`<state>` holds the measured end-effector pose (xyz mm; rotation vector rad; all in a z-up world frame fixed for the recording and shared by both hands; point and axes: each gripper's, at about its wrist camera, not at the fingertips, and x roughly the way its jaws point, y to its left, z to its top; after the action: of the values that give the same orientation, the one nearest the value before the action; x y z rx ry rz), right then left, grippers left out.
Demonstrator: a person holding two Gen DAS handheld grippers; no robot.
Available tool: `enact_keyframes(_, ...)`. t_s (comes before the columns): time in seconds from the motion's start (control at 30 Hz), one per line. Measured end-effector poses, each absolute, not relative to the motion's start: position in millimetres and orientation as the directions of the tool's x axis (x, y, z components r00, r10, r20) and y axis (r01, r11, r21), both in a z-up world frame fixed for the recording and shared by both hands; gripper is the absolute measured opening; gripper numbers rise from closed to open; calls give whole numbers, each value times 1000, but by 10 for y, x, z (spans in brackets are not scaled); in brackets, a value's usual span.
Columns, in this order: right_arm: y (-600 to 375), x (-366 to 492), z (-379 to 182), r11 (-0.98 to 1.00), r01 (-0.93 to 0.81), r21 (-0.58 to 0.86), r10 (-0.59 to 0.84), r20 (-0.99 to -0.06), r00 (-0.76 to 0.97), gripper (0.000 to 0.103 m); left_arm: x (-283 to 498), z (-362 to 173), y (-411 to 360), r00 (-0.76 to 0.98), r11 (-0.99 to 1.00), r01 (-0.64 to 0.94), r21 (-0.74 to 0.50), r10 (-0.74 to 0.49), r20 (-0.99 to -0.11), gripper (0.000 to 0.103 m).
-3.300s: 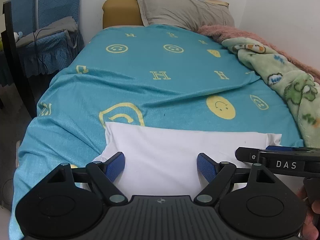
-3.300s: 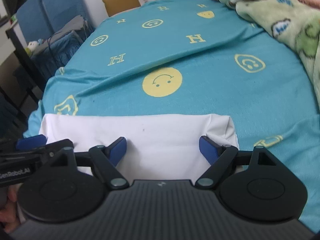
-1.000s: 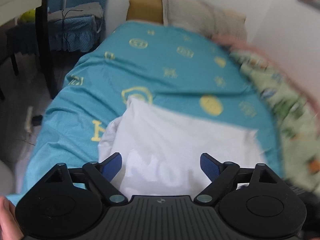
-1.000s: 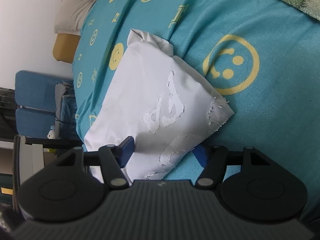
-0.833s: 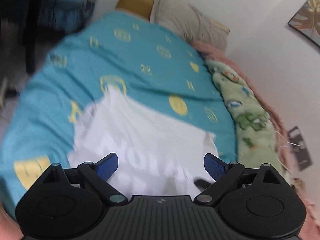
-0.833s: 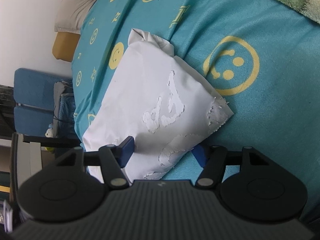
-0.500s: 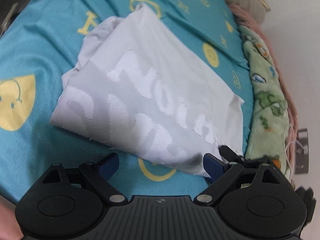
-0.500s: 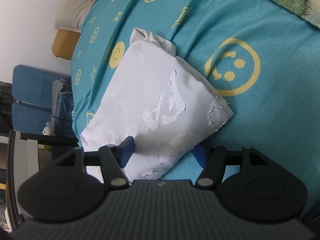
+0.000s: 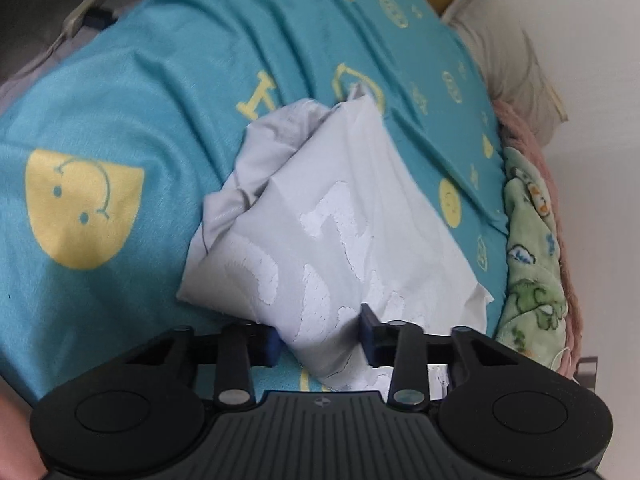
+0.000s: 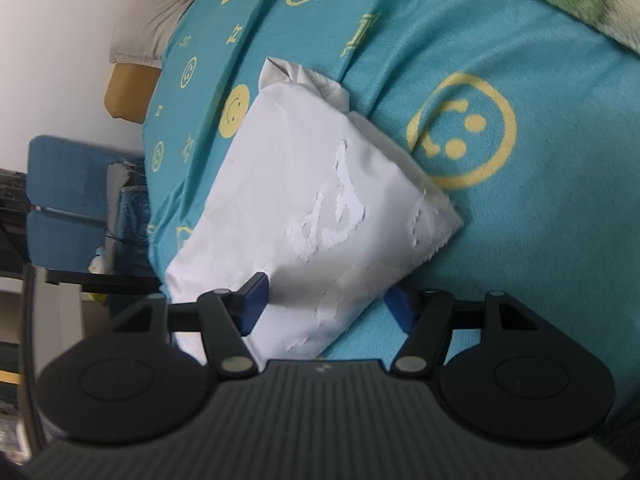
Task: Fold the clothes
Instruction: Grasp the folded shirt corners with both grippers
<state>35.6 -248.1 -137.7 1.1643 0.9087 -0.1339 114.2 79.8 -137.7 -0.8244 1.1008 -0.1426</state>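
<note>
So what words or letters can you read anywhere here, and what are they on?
"H": yellow letters printed on the teal bedsheet, one beside the white shirt, smaller ones farther up.
White raised lettering on the shirt: cracked, folded over and partly hidden, not readable.
Smiley faces on the sheet are pictures, not words.
Small round logo on each gripper body: too small to read.
Nothing else readable.

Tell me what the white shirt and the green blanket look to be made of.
White shirt: thin woven or knit fabric, matte, creasing softly; its lettering looks like a cracked, flaking print. Green blanket: probably fleece, with a fuzzy, plush nap.
</note>
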Motion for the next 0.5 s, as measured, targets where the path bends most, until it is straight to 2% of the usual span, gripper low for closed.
enact_keyframes(0.2,-2389,383,-1432,320,468,824,483,-566,668,68,1068,-1103,780,571,705,-174,-687,-496,-654,24)
enact_keyframes(0.4,-2415,445,-1564,216,498,840,529,-529,663,68,1021,-1102,938,595,626,-183,-758,-543,-592,22)
enact_keyframes(0.5,-2273,389,-1636,140,507,851,633,-470,615,67,1019,-1106,961,605,596,-184,-782,-558,-568,22)
